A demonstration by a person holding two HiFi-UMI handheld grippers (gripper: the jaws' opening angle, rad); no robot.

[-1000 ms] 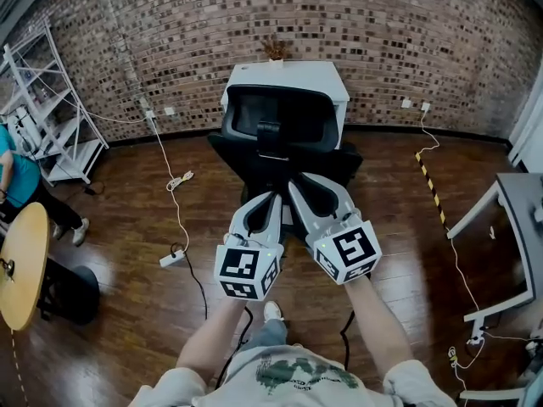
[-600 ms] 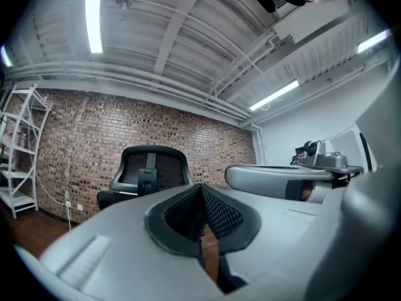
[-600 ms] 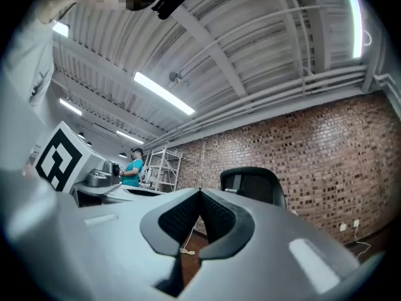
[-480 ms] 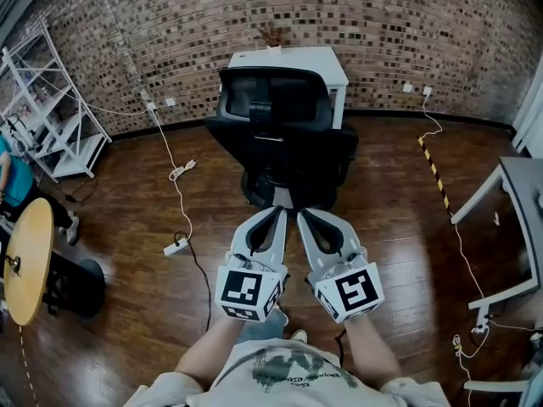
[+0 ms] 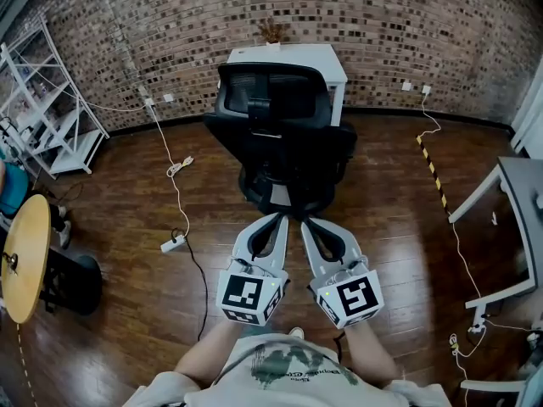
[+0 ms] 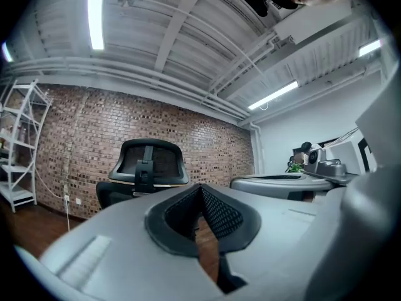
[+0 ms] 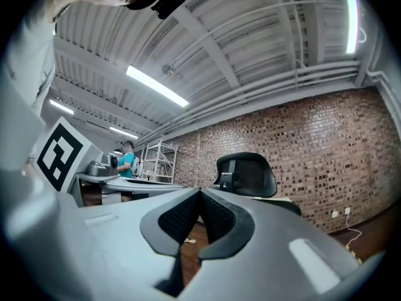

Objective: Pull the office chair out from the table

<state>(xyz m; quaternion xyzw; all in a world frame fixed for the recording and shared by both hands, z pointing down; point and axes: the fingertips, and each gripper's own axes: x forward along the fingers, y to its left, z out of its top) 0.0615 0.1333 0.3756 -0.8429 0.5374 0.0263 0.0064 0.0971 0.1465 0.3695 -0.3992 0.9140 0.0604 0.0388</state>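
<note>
The black office chair (image 5: pixel 280 134) stands with its mesh back toward me, in front of the small white table (image 5: pixel 293 58) at the brick wall. My left gripper (image 5: pixel 282 217) and right gripper (image 5: pixel 306 224) hang side by side just short of the chair's base, touching nothing. Both are shut and hold nothing. The left gripper view shows the chair (image 6: pixel 149 165) beyond the closed left gripper (image 6: pixel 200 188). In the right gripper view the chair (image 7: pixel 247 174) stands past the closed right gripper (image 7: pixel 200 192).
A power strip (image 5: pixel 171 243) and its cable lie on the wood floor to the left. A white shelf rack (image 5: pixel 51 100) and a round wooden table (image 5: pixel 19 261) stand at far left. At the right are a grey desk (image 5: pixel 519 202) and yellow-black floor tape (image 5: pixel 431 172).
Both grippers have drawn back toward me and lower, off the chair's seat to a spot short of its base. The chair now stands slightly farther from me.
</note>
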